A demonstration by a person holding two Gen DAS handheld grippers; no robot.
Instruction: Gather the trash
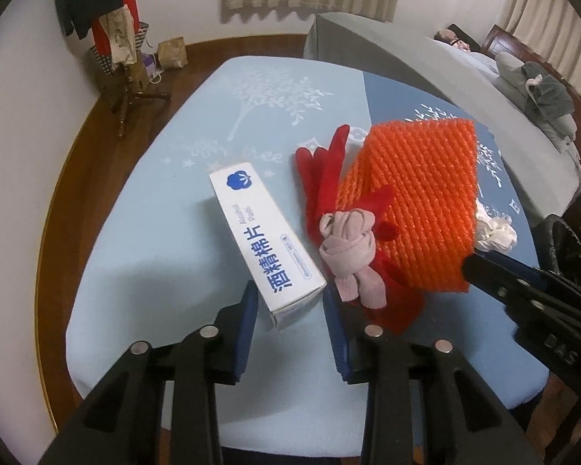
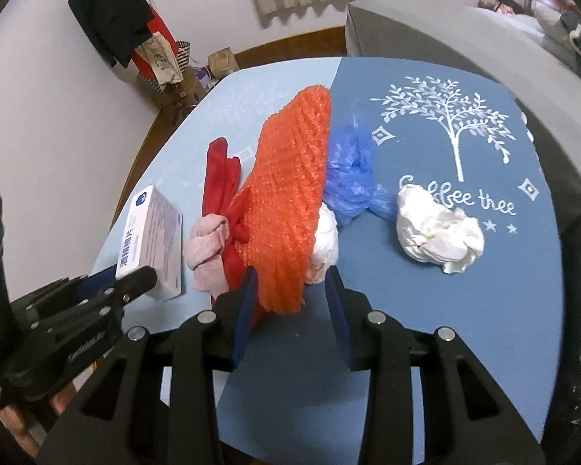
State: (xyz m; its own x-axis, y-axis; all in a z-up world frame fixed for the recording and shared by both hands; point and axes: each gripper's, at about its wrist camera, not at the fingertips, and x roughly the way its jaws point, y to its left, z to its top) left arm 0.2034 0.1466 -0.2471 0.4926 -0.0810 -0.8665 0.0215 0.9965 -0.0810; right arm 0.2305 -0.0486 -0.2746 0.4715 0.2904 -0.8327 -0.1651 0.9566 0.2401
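Bare cloth (image 2: 426, 329) lies open before the crumpled tissue (image 2: 439, 238); orange netting (image 2: 290, 201) crowds the left.

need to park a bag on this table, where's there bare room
Bare cloth: the light blue stretch left of and beyond the white box, and the dark blue near edge below the white tissue wad. Crowded: the middle strip, where the red glove, orange netting and blue plastic bunch together.

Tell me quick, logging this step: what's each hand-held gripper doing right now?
Left hand-held gripper: closed on the near end of the white box.
Right hand-held gripper: closed on the orange foam net.
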